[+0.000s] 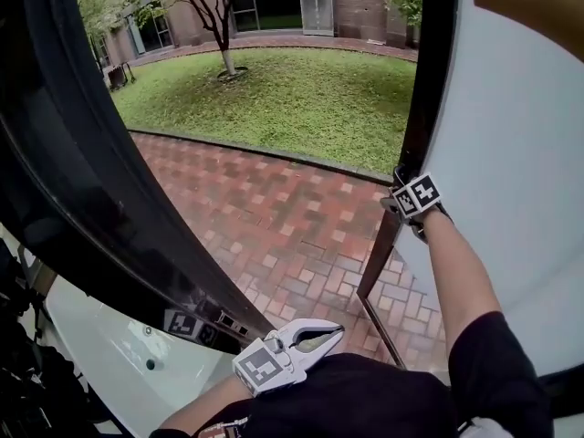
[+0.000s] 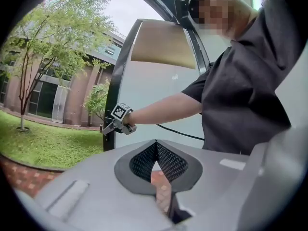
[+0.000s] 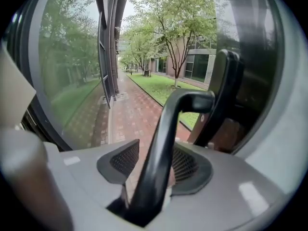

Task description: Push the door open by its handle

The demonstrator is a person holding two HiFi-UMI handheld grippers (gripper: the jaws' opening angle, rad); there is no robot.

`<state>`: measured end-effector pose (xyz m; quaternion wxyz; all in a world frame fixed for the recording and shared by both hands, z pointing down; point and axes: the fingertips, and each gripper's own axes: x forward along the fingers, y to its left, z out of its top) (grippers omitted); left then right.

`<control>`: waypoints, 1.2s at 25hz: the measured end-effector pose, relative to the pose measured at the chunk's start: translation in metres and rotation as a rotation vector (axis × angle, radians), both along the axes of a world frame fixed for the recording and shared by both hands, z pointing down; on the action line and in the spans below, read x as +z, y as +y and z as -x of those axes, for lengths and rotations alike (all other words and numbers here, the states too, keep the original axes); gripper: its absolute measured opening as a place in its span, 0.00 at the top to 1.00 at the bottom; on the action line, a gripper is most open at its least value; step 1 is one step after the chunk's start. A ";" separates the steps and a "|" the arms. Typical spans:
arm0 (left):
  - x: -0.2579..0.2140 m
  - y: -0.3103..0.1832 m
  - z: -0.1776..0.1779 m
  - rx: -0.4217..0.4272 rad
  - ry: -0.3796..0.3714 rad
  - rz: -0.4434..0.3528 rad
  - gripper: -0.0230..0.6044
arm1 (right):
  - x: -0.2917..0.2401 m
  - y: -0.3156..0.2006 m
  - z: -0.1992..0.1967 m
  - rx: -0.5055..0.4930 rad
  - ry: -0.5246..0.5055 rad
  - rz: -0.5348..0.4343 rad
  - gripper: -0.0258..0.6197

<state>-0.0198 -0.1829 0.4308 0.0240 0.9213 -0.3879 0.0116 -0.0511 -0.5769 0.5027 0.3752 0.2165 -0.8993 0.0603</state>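
Where the doorway gives onto the outside, brick paving is seen, laid in a staggered red-brown pattern. It is bordered by a lawn with a thin-trunked tree, and a brick building stands behind. The door is seen at the right of the head view as a smooth pale panel set in a black frame. A dark-framed glass pane runs along the left.

The handle is a smooth, glossy black bar bent over at its top and fixed at the door's edge. It is seen between the jaws of the right hand-held gripper. Those jaws are spread wide, and their dark mesh lining is exposed. Paving shows through the gap on one side of the bar, and no squeeze on the bar is seen.

The right arm is stretched out almost straight from a dark short sleeve, with the forearm bare. Its gripper is angled downward against the door's edge.

The left hand-held gripper is held low by the torso and pointed level. Its grey shell is smooth, and its mesh-lined jaws are pressed together at the tips with nothing between them.
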 end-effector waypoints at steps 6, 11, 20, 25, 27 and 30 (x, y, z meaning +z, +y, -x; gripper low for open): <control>0.013 -0.059 0.006 -0.058 0.025 -0.006 0.97 | 0.001 -0.076 -0.041 0.096 -0.070 -0.005 0.69; 0.018 -0.142 0.017 -0.176 0.024 -0.042 0.97 | -0.008 -0.143 -0.087 0.151 -0.206 0.002 0.69; 0.040 -0.336 -0.013 -0.182 0.063 0.013 0.97 | -0.017 -0.241 -0.202 0.311 -0.272 -0.080 0.69; 0.037 -0.419 -0.027 -0.066 0.071 0.029 0.97 | -0.016 -0.275 -0.252 0.382 -0.291 -0.068 0.69; 0.038 -0.451 -0.029 -0.030 0.093 0.032 0.97 | -0.017 -0.289 -0.274 0.416 -0.295 -0.080 0.69; 0.046 -0.493 -0.026 0.032 0.102 0.031 0.97 | -0.019 -0.306 -0.302 0.466 -0.315 -0.105 0.69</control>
